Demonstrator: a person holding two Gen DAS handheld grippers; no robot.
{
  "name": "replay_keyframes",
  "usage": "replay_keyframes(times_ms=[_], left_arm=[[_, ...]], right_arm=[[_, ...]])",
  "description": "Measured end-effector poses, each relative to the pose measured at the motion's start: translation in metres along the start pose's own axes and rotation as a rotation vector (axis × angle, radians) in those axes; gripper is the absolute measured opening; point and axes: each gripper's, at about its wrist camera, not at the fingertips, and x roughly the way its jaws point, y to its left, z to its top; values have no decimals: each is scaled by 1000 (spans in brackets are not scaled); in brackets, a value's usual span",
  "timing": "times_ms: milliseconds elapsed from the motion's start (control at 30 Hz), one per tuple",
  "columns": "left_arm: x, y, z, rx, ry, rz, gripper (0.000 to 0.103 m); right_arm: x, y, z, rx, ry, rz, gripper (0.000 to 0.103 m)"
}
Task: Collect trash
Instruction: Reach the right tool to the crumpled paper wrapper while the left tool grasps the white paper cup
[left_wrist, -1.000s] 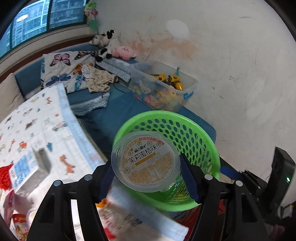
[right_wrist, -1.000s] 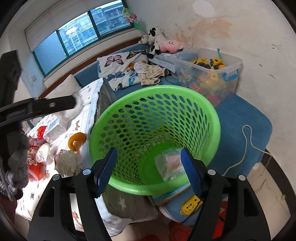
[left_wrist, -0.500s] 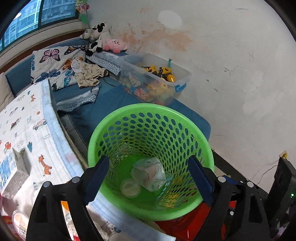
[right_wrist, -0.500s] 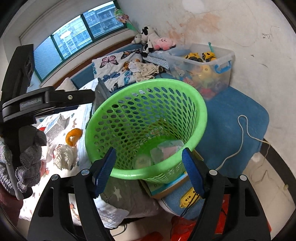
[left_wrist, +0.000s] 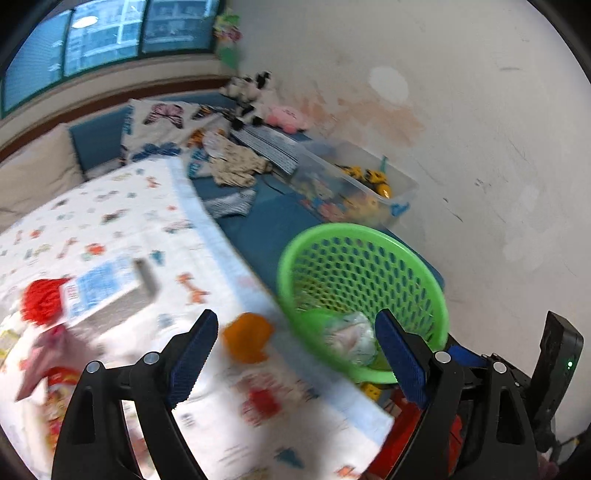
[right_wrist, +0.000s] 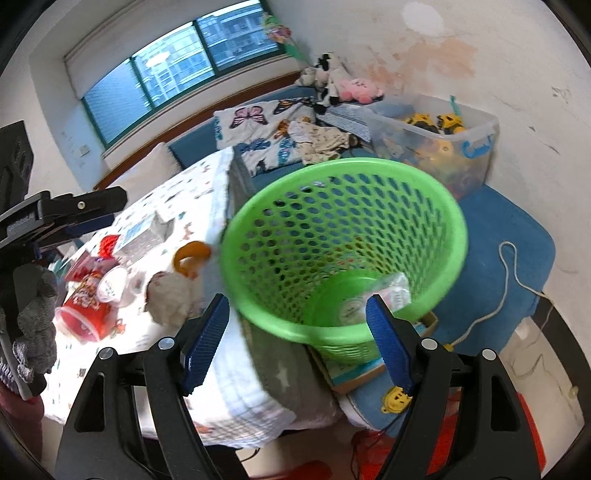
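basket beside the table, both grippers empty

a bedroom with a stained white wall (right_wrist: 517, 44) and a table under a patterned cloth (left_wrist: 122, 221). the green basket (right_wrist: 343, 206) stands just beside the table edge, with a crumpled wrapper (right_wrist: 393, 290) and a small round cup (right_wrist: 349, 308) at its bottom. the left gripper (left_wrist: 293, 356) is spread wide, nothing between its jaws. the right gripper (right_wrist: 295, 341) is opening, pinching nothing. an orange peel (left_wrist: 245, 336) lies on the cloth.

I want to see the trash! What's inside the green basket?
In the basket lie a crumpled clear wrapper and a small round cup. The right gripper covers part of the bottom.
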Motion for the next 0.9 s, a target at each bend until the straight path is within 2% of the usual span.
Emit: replay_keyframes(times_ms=[300,567,900], left_arm=[[-58,45,-26,-46,-68,133,84],[-97,97,-54,-162,-95,208,84],[-136,161,-82,-296,-126,299,84]], right_arm=[[14,52,-6,-84,28,65,76],[33,94,-7,-153,58,122,76],[66,118,-7,-182,100,139,74]])
